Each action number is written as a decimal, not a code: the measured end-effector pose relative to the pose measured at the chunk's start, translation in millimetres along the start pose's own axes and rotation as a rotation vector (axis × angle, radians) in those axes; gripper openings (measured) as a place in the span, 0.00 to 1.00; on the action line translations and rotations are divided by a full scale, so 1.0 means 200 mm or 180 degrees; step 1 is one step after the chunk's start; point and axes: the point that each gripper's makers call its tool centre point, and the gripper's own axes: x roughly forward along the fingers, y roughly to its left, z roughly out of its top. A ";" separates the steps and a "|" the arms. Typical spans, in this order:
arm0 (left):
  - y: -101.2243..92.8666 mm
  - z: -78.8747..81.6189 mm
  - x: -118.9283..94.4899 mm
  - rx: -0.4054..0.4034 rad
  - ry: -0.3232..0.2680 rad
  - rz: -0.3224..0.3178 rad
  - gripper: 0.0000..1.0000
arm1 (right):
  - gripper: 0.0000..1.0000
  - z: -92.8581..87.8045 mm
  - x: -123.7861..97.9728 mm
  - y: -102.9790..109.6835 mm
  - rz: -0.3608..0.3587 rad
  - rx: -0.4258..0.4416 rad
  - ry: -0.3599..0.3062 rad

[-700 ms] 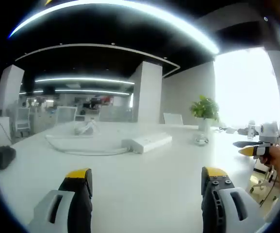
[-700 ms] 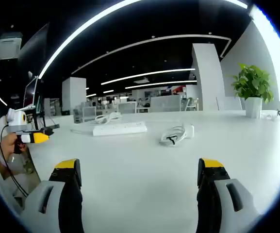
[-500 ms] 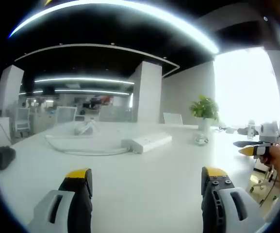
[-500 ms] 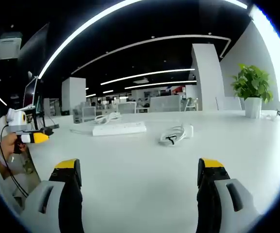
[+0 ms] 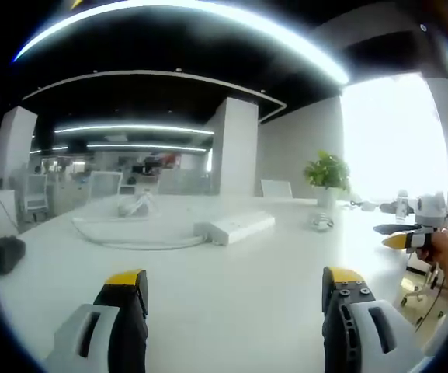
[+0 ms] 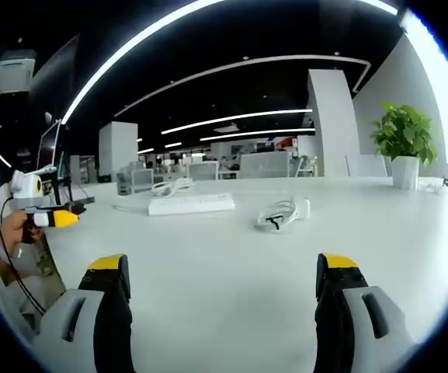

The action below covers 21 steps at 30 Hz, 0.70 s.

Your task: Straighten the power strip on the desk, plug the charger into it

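A white power strip (image 5: pixel 235 228) lies at an angle on the white desk (image 5: pixel 231 303), its cable (image 5: pixel 130 239) curving off to the left. In the right gripper view the same power strip (image 6: pixel 191 205) lies far ahead, and a white charger with a coiled cable (image 6: pixel 283 213) rests to its right. My left gripper (image 5: pixel 231 291) is open low over the desk, well short of the strip, with nothing between its jaws. My right gripper (image 6: pixel 220 276) is open too and holds nothing. The other gripper (image 5: pixel 410 233) shows at the right edge, held by a hand; the left one (image 6: pixel 45 216) appears at the left edge of the right gripper view.
A potted plant (image 6: pixel 403 144) stands at the desk's far right; the plant (image 5: pixel 327 177) also shows in the left gripper view. A dark object (image 5: pixel 6 252) sits at the desk's left edge. A second coil of white cable (image 6: pixel 171 186) lies behind the strip. Office desks and pillars fill the background.
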 end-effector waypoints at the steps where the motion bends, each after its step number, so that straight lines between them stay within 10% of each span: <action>1: 0.00 0.00 0.00 0.0000 0.0004 0.0000 0.96 | 0.99 0.00 0.00 0.00 -0.0001 0.0003 0.0001; 21: 0.02 -0.01 0.00 -0.0028 0.0022 0.0033 0.96 | 1.00 0.02 0.01 -0.03 -0.0015 -0.0025 0.0000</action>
